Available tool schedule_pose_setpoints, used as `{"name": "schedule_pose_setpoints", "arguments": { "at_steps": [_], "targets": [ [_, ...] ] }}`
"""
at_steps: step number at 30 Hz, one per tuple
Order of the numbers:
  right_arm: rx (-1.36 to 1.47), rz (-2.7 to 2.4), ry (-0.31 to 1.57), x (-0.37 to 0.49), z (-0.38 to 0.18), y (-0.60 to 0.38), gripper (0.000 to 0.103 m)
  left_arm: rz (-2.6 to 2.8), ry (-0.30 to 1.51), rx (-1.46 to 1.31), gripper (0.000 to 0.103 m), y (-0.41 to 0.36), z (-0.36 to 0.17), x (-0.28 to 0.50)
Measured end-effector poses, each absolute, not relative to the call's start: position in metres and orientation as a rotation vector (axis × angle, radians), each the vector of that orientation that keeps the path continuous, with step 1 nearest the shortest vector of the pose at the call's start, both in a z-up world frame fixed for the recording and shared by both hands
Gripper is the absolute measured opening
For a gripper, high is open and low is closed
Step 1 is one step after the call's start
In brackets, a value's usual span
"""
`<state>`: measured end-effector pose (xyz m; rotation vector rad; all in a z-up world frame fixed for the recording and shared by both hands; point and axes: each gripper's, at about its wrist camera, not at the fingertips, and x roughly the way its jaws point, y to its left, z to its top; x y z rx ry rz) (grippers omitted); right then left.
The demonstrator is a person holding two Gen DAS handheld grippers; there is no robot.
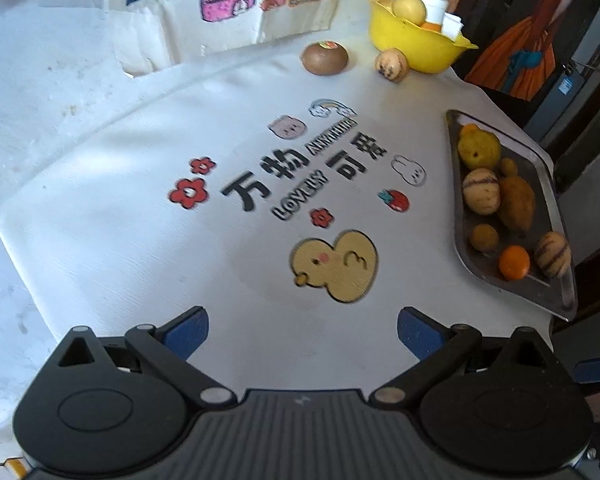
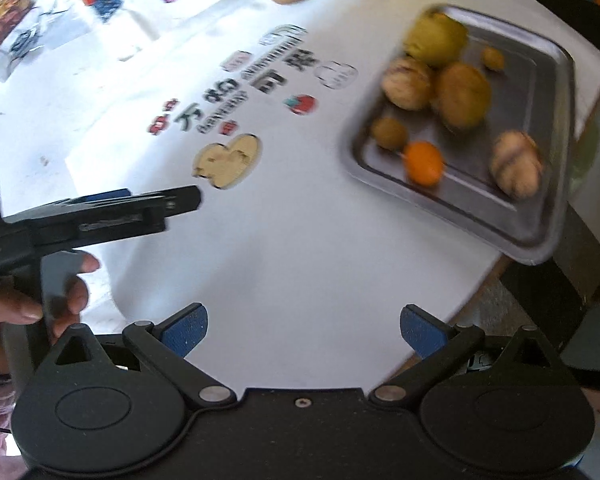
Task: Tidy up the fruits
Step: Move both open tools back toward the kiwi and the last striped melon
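Note:
A metal tray (image 1: 562, 216) at the table's right edge holds several fruits: a yellow pear (image 1: 480, 148), striped melons (image 1: 481, 191), a small orange (image 1: 514, 262) and brown fruits. The tray shows in the right wrist view (image 2: 452, 208) too. A yellow bowl (image 1: 416, 46) with fruit stands at the far right. A kiwi (image 1: 325, 58) and a striped fruit (image 1: 391, 65) lie on the cloth beside it. My left gripper (image 1: 302, 330) is open and empty above the cloth. My right gripper (image 2: 303, 330) is open and empty near the front edge.
A white cloth with cartoon prints (image 1: 332, 264) covers the table. A printed bag (image 1: 236, 4) stands at the back. The left gripper's body (image 2: 100, 216) and the hand holding it show at the left of the right wrist view.

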<state>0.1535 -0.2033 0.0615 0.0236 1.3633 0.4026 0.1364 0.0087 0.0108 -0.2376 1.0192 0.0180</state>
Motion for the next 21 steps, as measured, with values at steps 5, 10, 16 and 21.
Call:
{"name": "schedule_pose_setpoints", "arguments": {
  "at_steps": [5, 10, 16, 21],
  "targets": [
    [0.012, 0.47, 1.327, 0.158, 0.081, -0.183, 0.102, 0.038, 1.01, -0.258, 0.102, 0.02, 0.013, 0.144],
    [-0.005, 0.513, 1.29, 0.167, 0.098, -0.173, 0.102, 0.054, 0.989, -0.234, 0.102, 0.025, 0.019, 0.153],
    [0.004, 0.527, 1.246, 0.19, 0.114, -0.173, 0.102, 0.057, 0.957, -0.184, 0.102, 0.027, 0.032, 0.172],
    [0.036, 0.468, 1.147, 0.229, 0.134, -0.186, 0.102, 0.056, 0.9, -0.135, 0.103, 0.028, 0.045, 0.194]
  ]
}}
